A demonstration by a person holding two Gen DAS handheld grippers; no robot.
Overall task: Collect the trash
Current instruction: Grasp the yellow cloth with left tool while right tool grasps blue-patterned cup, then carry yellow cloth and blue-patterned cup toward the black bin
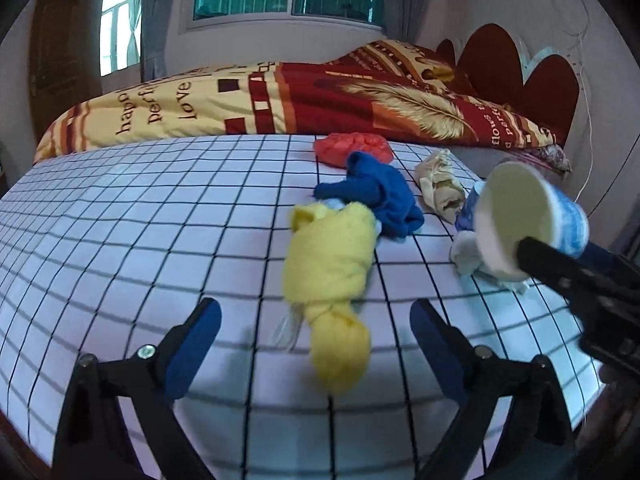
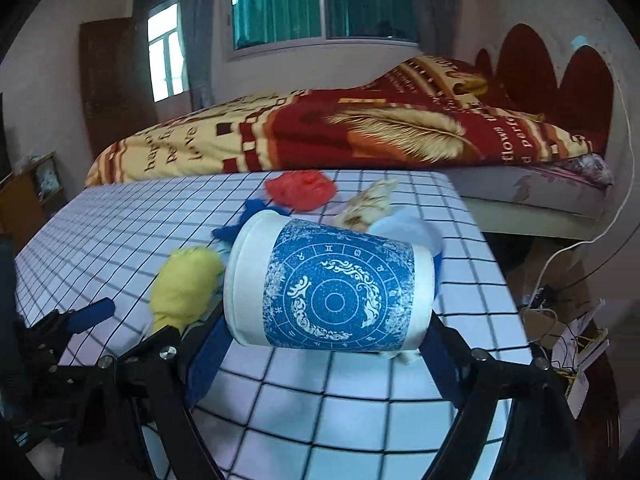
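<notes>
We hold our right gripper [image 2: 324,340] clamped on a white paper cup printed with a blue zodiac wheel [image 2: 332,284]; the cup lies sideways between the blue pads, one pad at its base and one at its rim, lifted above the white tablecloth with a black grid [image 2: 120,232]. In the left wrist view the same cup [image 1: 532,220] hangs at the right, its base turned toward us.

Our left gripper [image 1: 316,344] has its fingers spread wide with nothing gripped. A knotted yellow cloth bundle [image 1: 332,276] lies on the tablecloth [image 1: 120,220] in the gap between the fingers, and neither pad presses on it.

Farther back on the table we see a crumpled dark blue cloth [image 1: 376,196] touching the yellow bundle, a crumpled red plastic bag [image 1: 352,148] behind it, and a crumpled beige paper wrapper [image 1: 438,186] to the right. A bed with a red and cream quilt [image 1: 280,96] stands beyond the table.
</notes>
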